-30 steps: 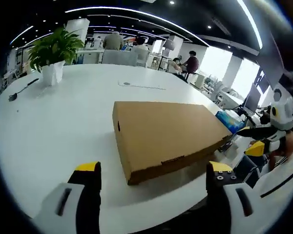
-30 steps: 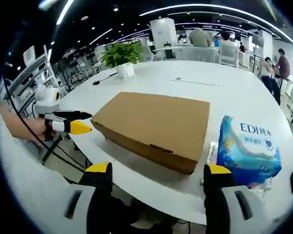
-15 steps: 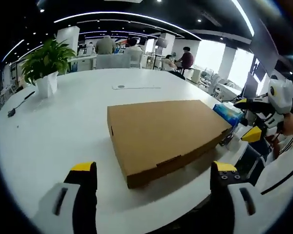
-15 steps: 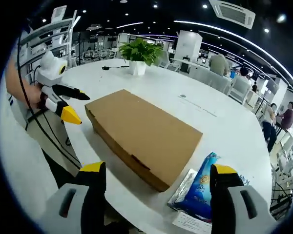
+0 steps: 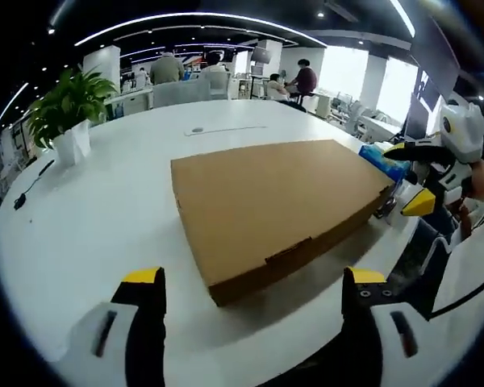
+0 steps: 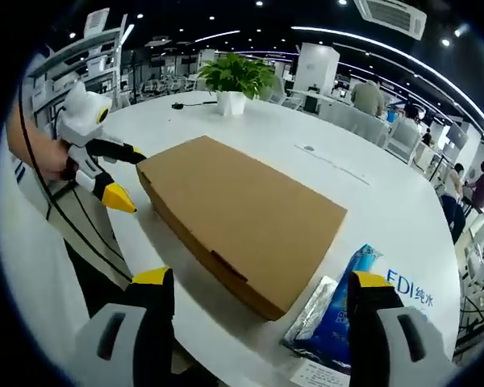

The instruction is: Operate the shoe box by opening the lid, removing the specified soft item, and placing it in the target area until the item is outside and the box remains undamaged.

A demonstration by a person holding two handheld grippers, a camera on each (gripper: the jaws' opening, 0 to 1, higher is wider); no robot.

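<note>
At the near edge of the white worktop (image 5: 89, 226), the left hand-held gripper (image 5: 254, 282) hangs with its yellow-tipped jaws spread wide, grasping nothing. Just past them lies the shoe box (image 5: 274, 201), a flat brown cardboard carton with its lid down, so its contents are hidden. In the left gripper view its long axis runs from the near corner away towards the far right; a small tab shows on its near long side. The right hand-held gripper (image 6: 258, 286) is likewise released and empty, beside the box's other end. A blue tissue pack (image 6: 363, 302) lies just beside the box there. Farther off stands a potted plant (image 5: 64, 109), with people seated beyond.
</note>
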